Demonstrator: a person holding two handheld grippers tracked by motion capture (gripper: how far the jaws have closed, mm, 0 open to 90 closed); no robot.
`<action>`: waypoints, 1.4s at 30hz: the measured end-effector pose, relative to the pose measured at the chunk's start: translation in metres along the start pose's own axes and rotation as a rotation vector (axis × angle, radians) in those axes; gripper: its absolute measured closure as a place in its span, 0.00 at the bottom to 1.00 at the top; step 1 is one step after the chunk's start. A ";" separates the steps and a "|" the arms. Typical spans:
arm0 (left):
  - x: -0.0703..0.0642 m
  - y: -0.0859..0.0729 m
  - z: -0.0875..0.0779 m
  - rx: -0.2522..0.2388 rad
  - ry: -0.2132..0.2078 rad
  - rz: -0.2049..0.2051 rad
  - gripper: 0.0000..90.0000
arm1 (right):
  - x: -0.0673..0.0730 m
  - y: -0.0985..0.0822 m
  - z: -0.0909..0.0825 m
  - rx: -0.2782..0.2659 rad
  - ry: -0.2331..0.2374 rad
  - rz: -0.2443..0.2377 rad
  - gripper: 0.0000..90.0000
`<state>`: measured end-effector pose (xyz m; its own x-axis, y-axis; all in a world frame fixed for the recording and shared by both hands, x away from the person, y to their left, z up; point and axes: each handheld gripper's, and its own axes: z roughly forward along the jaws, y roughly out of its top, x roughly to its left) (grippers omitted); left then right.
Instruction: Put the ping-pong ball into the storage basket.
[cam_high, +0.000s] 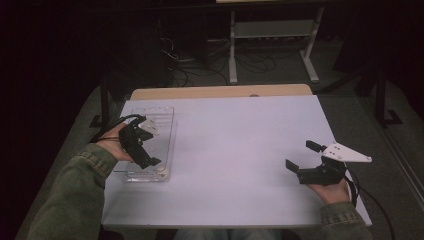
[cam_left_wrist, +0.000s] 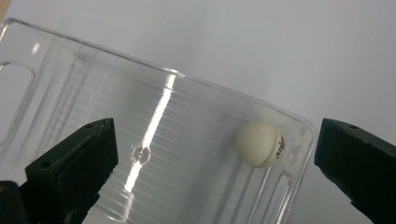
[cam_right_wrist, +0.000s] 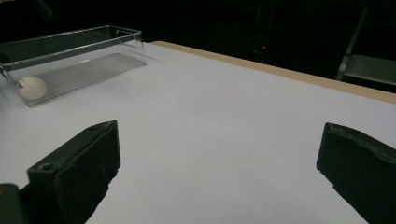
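Observation:
A clear plastic box (cam_high: 164, 125) lies on the left part of the white table (cam_high: 240, 150). A white ping-pong ball (cam_left_wrist: 259, 143) with a dark print rests on the floor of the box (cam_left_wrist: 187, 116), near one corner. My left gripper (cam_high: 150, 144) hovers over the box, pointing down into it, and it is open. In the left gripper view the ball lies between the jaws of the left gripper (cam_left_wrist: 215, 149), closer to the right one, touching neither. My right gripper (cam_high: 302, 155) is open at the table's right side. The right gripper (cam_right_wrist: 217, 154) faces the far-off box (cam_right_wrist: 84, 35) and ball (cam_right_wrist: 31, 87).
A wooden strip (cam_high: 220, 92) runs along the table's far edge. Beyond it stand a white desk frame (cam_high: 272, 30) and loose cables (cam_high: 200, 65) on the dark floor. Bare white tabletop lies between the two grippers.

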<state>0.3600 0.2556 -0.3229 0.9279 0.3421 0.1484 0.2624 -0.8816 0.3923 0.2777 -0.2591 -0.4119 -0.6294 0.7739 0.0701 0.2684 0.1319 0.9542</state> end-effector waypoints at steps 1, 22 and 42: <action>0.000 0.000 -0.001 -0.014 -0.002 -0.008 0.00 | 0.000 0.000 0.000 0.002 0.000 0.001 0.00; -0.007 -0.021 -0.009 -0.157 0.037 -0.079 0.00 | 0.000 0.000 -0.001 -0.001 -0.001 0.004 0.00; -0.010 -0.044 -0.022 -0.341 0.077 -0.176 0.00 | 0.000 0.000 -0.001 -0.002 0.000 0.007 0.00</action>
<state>0.3332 0.2983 -0.3219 0.8507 0.5130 0.1146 0.3002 -0.6532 0.6951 0.2771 -0.2596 -0.4117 -0.6273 0.7751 0.0764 0.2710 0.1253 0.9544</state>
